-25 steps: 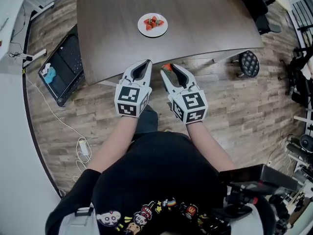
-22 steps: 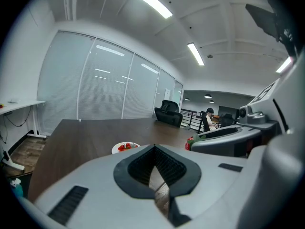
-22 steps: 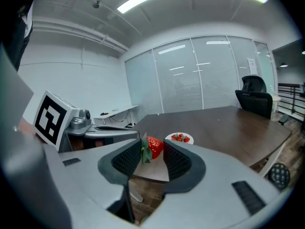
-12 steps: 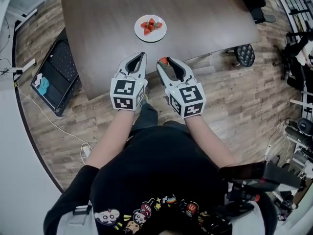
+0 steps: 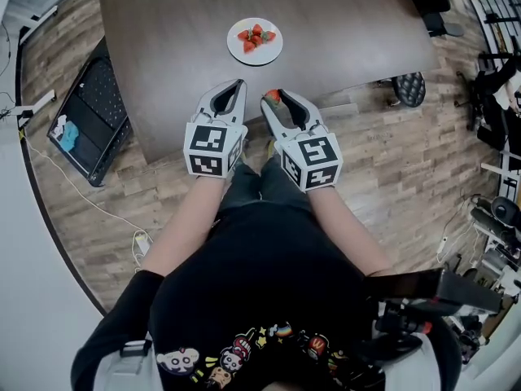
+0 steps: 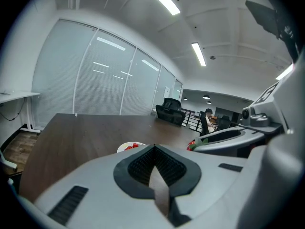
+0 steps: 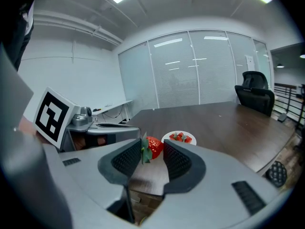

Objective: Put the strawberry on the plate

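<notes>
Strawberry [image 7: 152, 147] pinched at tips of right gripper [image 7: 152, 151] fingers [image 7: 177, 160]; left gripper [image 6: 153, 149] fingers [image 6: 140, 165] pressed together.

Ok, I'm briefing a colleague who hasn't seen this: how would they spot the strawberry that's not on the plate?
Find the dark brown table; the left gripper and right gripper hover at its near edge. The right one pinches one red strawberry at its tips. The other strawberries lie together on the white plate farther in; this one is alone, clamped.
</notes>
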A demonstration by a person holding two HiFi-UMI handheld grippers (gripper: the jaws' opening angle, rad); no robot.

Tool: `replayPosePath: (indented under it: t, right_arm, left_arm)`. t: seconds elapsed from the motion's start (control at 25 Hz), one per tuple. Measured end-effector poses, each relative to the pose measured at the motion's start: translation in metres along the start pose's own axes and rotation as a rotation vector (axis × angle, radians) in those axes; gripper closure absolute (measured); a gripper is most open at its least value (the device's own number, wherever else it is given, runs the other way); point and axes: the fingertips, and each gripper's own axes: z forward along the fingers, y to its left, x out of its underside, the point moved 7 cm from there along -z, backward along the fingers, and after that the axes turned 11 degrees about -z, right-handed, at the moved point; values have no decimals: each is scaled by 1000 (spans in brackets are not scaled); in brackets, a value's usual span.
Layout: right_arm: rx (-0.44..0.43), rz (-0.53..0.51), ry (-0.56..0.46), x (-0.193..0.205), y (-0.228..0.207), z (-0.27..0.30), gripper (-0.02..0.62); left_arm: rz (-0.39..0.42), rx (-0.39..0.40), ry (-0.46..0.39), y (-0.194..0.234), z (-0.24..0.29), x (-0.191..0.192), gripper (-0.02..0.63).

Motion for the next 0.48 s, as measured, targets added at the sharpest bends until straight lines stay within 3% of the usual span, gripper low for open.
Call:
replayPosePath:
  t: [0.48]
  right_arm:
    - [-47, 13, -2, 8, -24, 25, 443]
  left_arm:
    - [1, -81, 4, 11, 20, -4, 617]
